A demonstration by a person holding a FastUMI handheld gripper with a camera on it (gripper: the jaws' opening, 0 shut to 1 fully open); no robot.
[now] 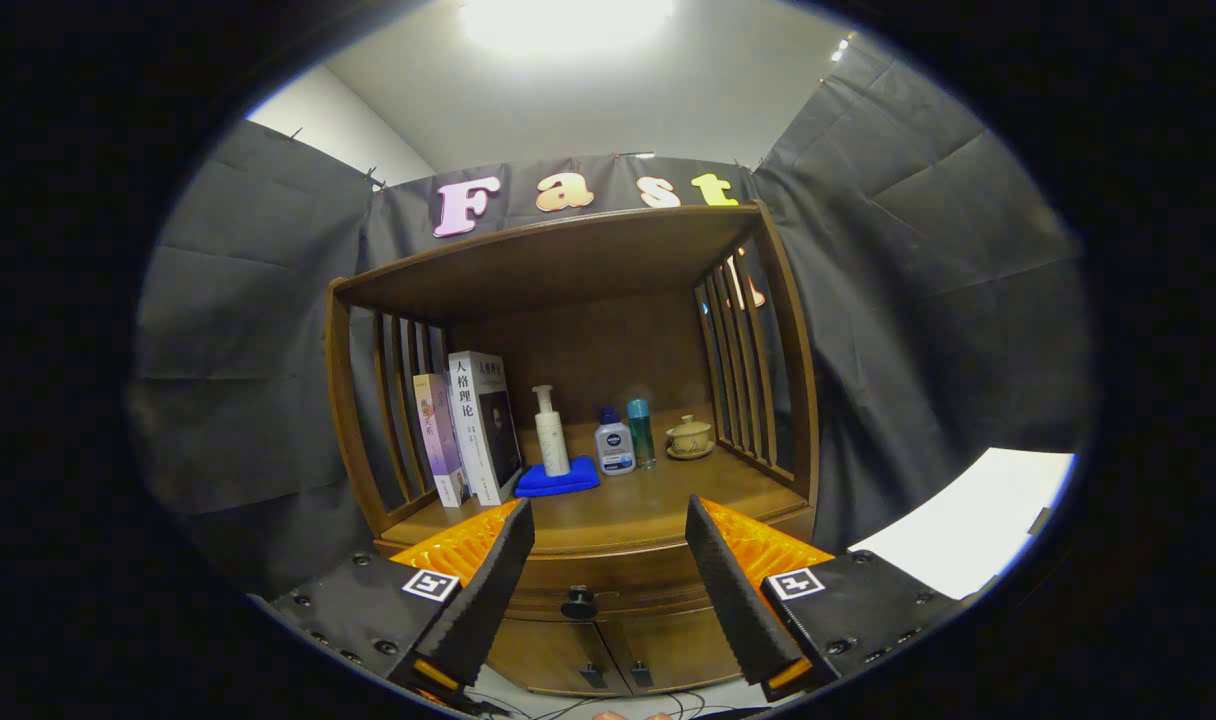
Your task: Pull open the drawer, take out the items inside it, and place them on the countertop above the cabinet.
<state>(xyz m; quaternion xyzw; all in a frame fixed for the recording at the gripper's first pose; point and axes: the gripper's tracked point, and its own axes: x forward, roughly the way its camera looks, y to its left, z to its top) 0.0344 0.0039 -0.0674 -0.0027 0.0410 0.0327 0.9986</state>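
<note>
The tool hung with its fingers wide apart, holding nothing, the closed drawer's dark knob between them, below the desk.

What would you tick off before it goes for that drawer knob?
1. Gripper fingers spread apart: ok.
2. Drawer knob lies between the fingers: ok.
3. Fingers touching the knob: not ok, apart from it.
4. Drawer shut and ready to pull: ok.
5. Free countertop in front of the blue cloth and bottles: ok.
6. What lies inside the drawer: cannot tell.
</note>
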